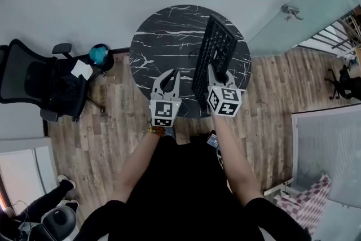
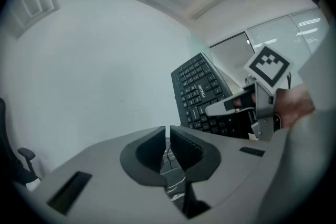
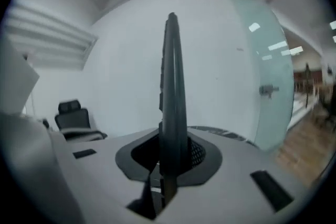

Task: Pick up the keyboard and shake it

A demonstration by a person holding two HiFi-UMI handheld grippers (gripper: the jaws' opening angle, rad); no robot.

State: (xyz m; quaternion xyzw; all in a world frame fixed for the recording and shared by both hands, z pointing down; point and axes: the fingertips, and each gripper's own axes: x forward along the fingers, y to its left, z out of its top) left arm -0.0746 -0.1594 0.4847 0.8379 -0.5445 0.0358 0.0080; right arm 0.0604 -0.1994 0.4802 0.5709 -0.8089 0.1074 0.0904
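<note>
Beneath both claws spreads the wooden floor (image 1: 271,99), and directly ahead of them stands the round black marble table (image 1: 158,48) with white veining. Far off to the left claw's left, against the wall, sits a black mesh office chair (image 1: 34,82). Beyond the right claw, to its right, a frosted glass door (image 1: 304,3) carries a metal handle. The black keyboard (image 1: 213,53) is up off the table. It reaches forward from the right claw (image 1: 216,77), tilted on edge with its keys turned toward the left claw (image 1: 175,73). In the right gripper view it rises as a thin dark blade straight out from between the jaws, which are clamped on its near end. The left claw hovers just to the keyboard's left, over the table's near edge, and touches nothing. Its ribbed pads are clenched, with only a hairline slit between them and nothing held. Close to the chair, a small dark round bin-like thing (image 1: 107,62) has something teal (image 1: 98,55) in or on it, which of the two I cannot tell. A white sheet (image 1: 82,69) lies just beside it.
</note>
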